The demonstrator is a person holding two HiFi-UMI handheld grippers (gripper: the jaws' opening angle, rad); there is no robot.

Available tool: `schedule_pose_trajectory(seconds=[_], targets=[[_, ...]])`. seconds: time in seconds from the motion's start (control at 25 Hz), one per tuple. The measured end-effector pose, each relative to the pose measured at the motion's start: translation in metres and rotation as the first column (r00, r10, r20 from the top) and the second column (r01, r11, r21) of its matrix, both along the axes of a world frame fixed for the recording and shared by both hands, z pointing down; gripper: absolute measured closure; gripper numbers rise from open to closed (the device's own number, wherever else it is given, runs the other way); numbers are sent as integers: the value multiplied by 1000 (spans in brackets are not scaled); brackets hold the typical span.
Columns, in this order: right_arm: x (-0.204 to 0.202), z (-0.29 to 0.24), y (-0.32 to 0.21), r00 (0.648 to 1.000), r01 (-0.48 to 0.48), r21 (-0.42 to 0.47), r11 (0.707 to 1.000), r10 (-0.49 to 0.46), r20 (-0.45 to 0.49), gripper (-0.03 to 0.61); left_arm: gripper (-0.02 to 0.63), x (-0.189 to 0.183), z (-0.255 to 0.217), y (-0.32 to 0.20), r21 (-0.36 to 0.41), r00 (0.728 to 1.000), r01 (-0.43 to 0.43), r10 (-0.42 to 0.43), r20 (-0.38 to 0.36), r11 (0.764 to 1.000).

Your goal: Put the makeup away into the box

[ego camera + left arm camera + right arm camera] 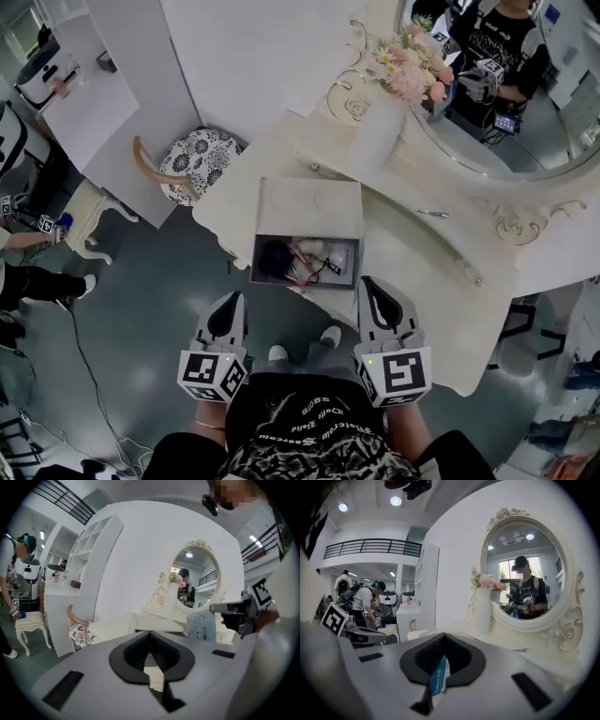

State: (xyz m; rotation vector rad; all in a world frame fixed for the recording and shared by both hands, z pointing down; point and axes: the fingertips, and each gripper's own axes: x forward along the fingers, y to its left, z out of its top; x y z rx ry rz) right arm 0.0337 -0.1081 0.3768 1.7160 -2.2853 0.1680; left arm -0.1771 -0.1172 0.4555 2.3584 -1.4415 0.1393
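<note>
While the open box (307, 209) sits at the near edge of the dressing table (427, 267), lid tipped back so makeup can drop straight in, I have both grippers just short of it. My right gripper (369, 281) is clamped tight on a thin blue-and-white sachet (438, 676), pinched by one edge, which I judge leaves it easy to release over the box. My left gripper (237, 297) has its jaws together on nothing, off to the side. Dark and pink makeup items lie inside the box.
</note>
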Motion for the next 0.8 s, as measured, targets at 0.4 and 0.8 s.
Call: schedule_pose_trajectory(seconds=[0.4, 0.8], targets=[[-47, -16, -8, 989, 143, 32, 989, -144, 26, 572, 598, -27, 1, 13, 2, 996, 86, -86, 2, 996], [-95, -6, -17, 933, 357, -16, 934, -356, 48, 572, 598, -55, 1, 24, 6, 975, 220, -220, 20, 975]])
